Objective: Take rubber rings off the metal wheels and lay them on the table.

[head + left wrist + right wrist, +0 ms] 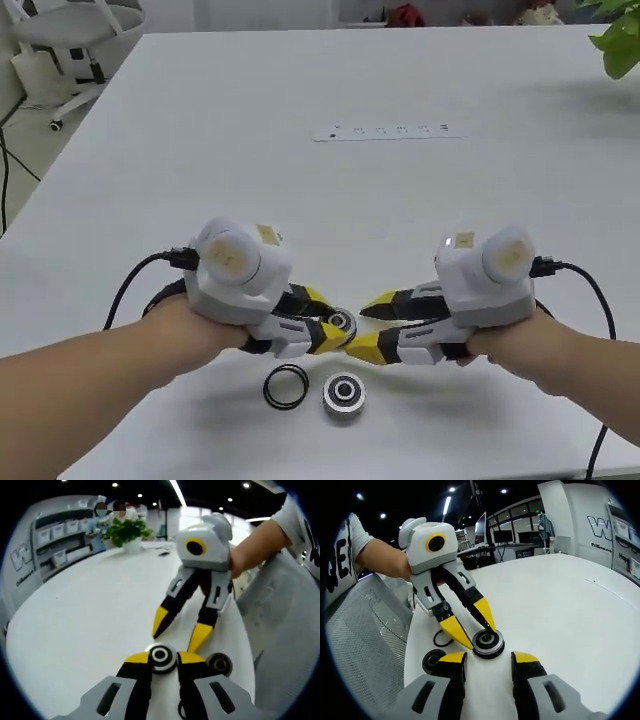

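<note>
Jaws of your left gripper (pixel 162 657) pinch one wheel (pixel 341 322), a second wheel (pixel 344 394) lies by one ring (pixel 286 386), your right gripper (pixel 488 657) gapes empty.

Left gripper (pixel 333 322) and right gripper (pixel 369 326): pale grey shells, black jaws, yellow tips, cream round caps on top. Cable (pixel 130 285) black. Table (pixel 300 200) plain white. Upper wheel (pixel 341 322): silver and black concentric bands. Lower wheel (pixel 344 394): silver, dark inner band. Loose ring (pixel 286 386) black. Plant (pixel 620 45), upper right of head view: green.
</note>
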